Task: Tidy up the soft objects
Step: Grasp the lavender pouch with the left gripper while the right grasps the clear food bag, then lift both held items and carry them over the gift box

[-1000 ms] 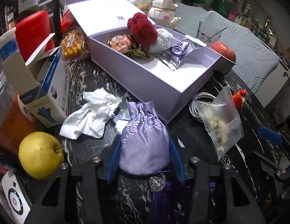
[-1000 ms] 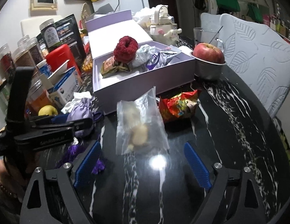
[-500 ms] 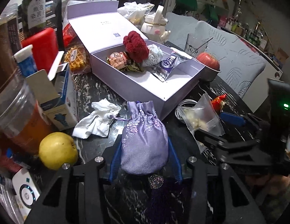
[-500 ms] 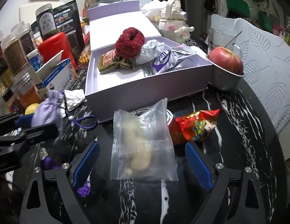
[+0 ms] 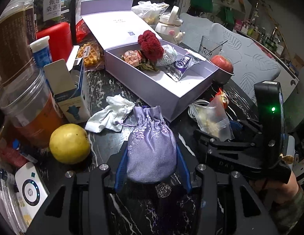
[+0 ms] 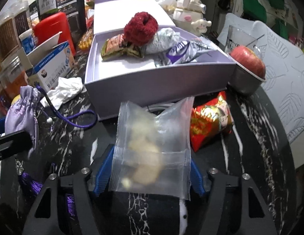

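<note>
**A:** Your left claw (image 5: 151, 173) is squeezed tight on the purple pouch (image 5: 151, 146). The pouch is just off the worktop (image 5: 105, 141), a little way in front of the purple box (image 5: 159, 90).

**B:** And your right claw (image 6: 149, 173)?

**A:** It is closing now, with the clear bag (image 6: 152, 146) in between. I can't tell if the pads press on it yet.

**B:** What can go wrong?

**A:** The bag is thin and slippery. If you lift too soon, it may slide out. The pouch cord (image 6: 73, 118) hangs loose, so it may catch on the box wall. Your two claws are near each other and may bump.
</note>
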The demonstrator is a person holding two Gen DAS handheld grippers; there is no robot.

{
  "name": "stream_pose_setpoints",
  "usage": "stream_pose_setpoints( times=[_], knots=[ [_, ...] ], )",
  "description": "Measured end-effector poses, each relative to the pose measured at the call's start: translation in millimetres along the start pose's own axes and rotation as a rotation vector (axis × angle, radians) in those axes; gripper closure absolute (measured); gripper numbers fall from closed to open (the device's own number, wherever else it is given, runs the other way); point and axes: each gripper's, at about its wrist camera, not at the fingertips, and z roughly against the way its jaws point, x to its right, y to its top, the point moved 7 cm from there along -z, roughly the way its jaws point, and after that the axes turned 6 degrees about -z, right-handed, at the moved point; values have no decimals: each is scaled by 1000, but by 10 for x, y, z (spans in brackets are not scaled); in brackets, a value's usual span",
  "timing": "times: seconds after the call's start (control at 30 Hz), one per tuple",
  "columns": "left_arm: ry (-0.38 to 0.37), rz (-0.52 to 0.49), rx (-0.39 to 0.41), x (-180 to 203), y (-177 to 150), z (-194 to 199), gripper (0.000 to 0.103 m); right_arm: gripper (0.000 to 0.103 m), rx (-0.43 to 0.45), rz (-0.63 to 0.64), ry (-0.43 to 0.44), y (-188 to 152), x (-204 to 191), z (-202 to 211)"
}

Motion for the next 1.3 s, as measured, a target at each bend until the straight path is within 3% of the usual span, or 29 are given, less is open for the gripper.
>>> stream_pose_setpoints(
  times=[0.1, 0.3, 0.73, 1.3],
  knots=[
    [-2, 4, -5, 4, -34, 7, 57, 57, 13, 4, -7, 10, 6, 56],
    [-10, 7, -10, 33, -79, 44, 57, 65, 17, -5, 19, -59, 13, 164],
    [-21, -11, 23, 226, -154, 279, 57, 66, 88, -35, 62, -318, 39, 743],
    [-35, -98, 147, 600, 3, 799, 57, 66, 230, -18, 81, -466, 36, 1723]
  ],
)
